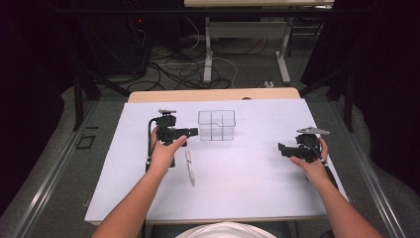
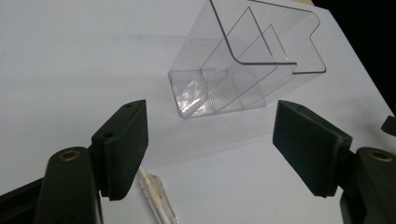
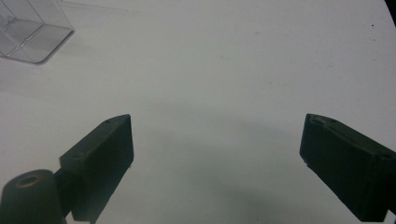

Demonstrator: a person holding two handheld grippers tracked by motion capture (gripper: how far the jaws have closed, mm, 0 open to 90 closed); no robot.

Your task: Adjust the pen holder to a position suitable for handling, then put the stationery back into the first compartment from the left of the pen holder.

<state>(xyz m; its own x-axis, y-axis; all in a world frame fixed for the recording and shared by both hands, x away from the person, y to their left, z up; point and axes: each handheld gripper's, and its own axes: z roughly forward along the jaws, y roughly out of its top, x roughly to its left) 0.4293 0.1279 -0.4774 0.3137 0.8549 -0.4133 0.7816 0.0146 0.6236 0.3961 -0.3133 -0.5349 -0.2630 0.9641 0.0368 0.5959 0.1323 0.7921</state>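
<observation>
1. The left gripper [image 1: 194, 132] hovers with its jaws wide apart and nothing between them, just left of the clear plastic compartment box [image 1: 217, 125] standing near the worktop's [image 1: 247, 168] far edge.
2. The slim clear pen [image 1: 189, 167] lies flat on the worktop, nearer the front edge than the box.
3. The right gripper [image 1: 280, 149] stands wide and empty near the right edge.

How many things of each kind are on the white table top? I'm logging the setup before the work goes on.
Clear plastic organizer: 1
Clear pen: 1
Hand-held grippers: 2, the left gripper and the right gripper, both with open, empty jaws
Total: 4
</observation>
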